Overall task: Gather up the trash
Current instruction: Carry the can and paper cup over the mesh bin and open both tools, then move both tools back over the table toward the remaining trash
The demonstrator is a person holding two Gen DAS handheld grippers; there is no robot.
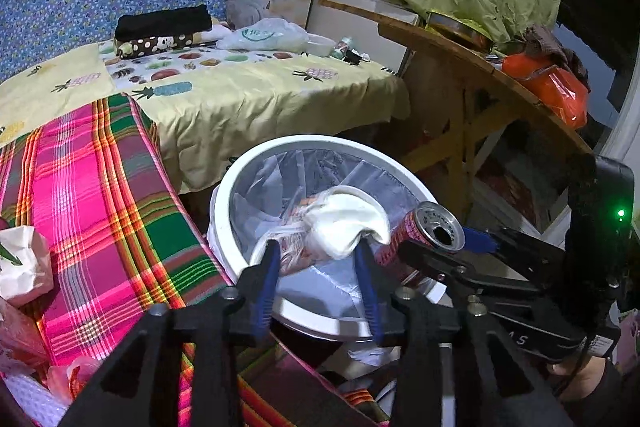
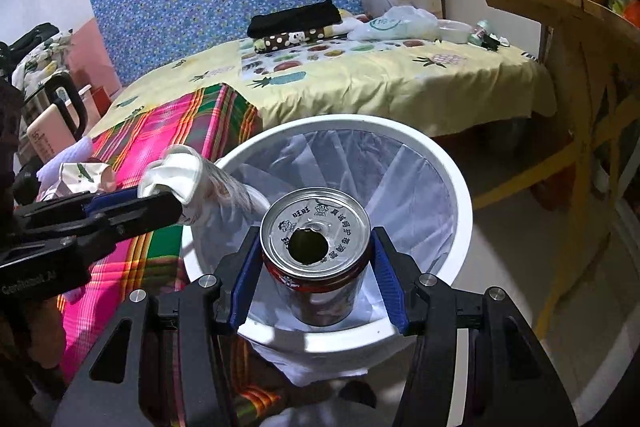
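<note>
My left gripper (image 1: 318, 259) is shut on a crumpled white paper cup (image 1: 340, 223) and holds it over the white trash bin (image 1: 240, 171), which has a clear liner. The cup also shows in the right wrist view (image 2: 188, 179). My right gripper (image 2: 314, 259) is shut on an opened red drink can (image 2: 316, 243) and holds it upright over the bin's near rim (image 2: 340, 337). The can also shows in the left wrist view (image 1: 424, 235), just right of the cup.
A bed with a pink plaid cloth (image 1: 100, 195) and yellow fruit sheet (image 1: 260, 95) lies left of the bin. More crumpled wrappers (image 1: 20, 263) lie on the plaid. A wooden table (image 1: 472, 67) stands at the right with an orange bag (image 1: 552, 87).
</note>
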